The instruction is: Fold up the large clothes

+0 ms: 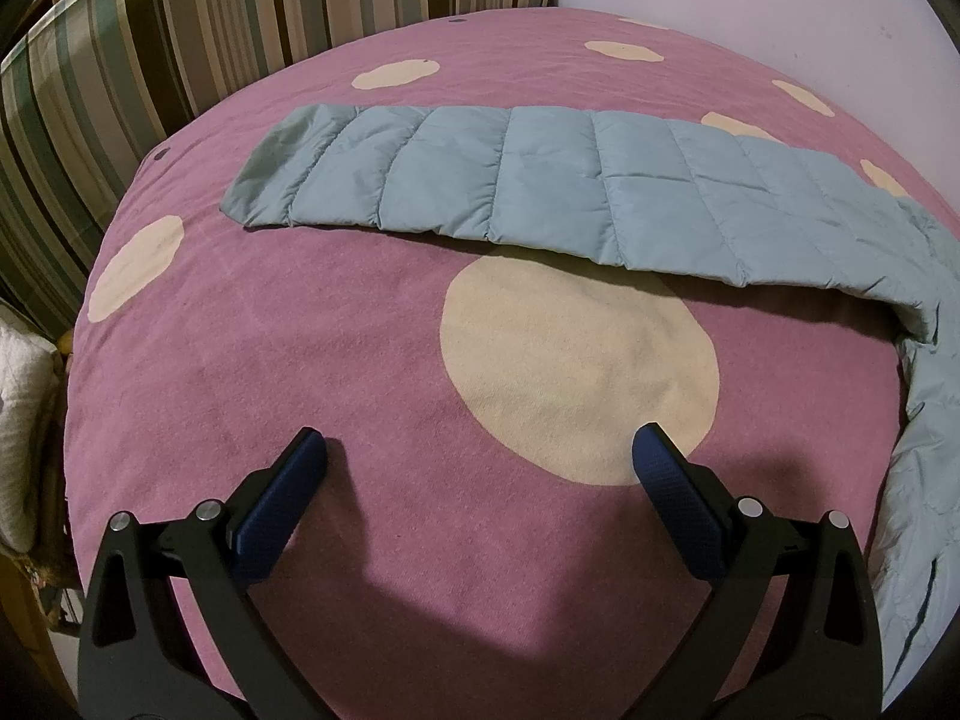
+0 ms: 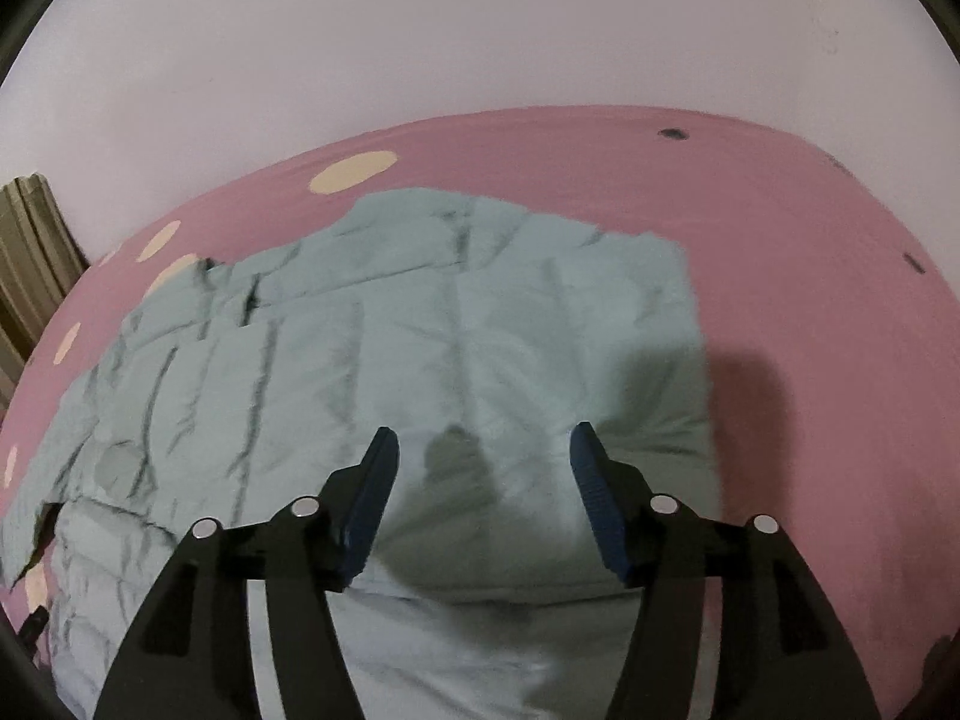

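A light blue quilted puffer jacket lies on a pink bedspread with cream dots. In the left wrist view one sleeve [image 1: 510, 186] stretches flat across the bed, and the jacket's body runs off at the right edge [image 1: 918, 480]. My left gripper [image 1: 480, 450] is open and empty, low over the bedspread [image 1: 270, 330], well short of the sleeve. In the right wrist view the jacket's body [image 2: 420, 330] fills the middle. My right gripper [image 2: 483, 447] is open and empty, just above the jacket's near part.
A striped headboard or cushion [image 1: 180, 30] stands at the far left of the bed. A pale wall [image 2: 480, 30] runs behind the bed. A white quilted item [image 1: 24, 420] sits past the bed's left edge.
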Tool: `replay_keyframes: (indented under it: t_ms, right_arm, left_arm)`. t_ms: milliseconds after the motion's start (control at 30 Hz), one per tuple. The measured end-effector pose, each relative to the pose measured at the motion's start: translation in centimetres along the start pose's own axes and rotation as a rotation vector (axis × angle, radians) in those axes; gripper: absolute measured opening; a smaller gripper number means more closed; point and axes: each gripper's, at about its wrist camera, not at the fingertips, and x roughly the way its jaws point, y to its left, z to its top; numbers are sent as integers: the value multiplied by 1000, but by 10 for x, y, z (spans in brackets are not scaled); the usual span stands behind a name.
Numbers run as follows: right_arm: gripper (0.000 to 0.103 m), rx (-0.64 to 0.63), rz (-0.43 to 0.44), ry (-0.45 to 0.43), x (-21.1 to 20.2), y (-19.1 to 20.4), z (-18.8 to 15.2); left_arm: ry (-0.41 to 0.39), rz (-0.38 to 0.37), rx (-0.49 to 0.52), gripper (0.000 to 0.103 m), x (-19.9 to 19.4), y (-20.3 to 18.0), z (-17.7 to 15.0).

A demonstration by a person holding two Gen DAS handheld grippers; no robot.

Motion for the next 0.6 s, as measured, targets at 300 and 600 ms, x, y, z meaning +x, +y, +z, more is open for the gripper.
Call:
replay_keyframes:
  t_ms: [300,600]
  right_arm:
    - [81,-30,-30,30,32,13,-21]
    - [88,-80,-67,18,39,23,-28]
  left_arm:
    - [2,-3,-3,101,0,2,1]
    - [4,-29,-20,101,-2,6,3]
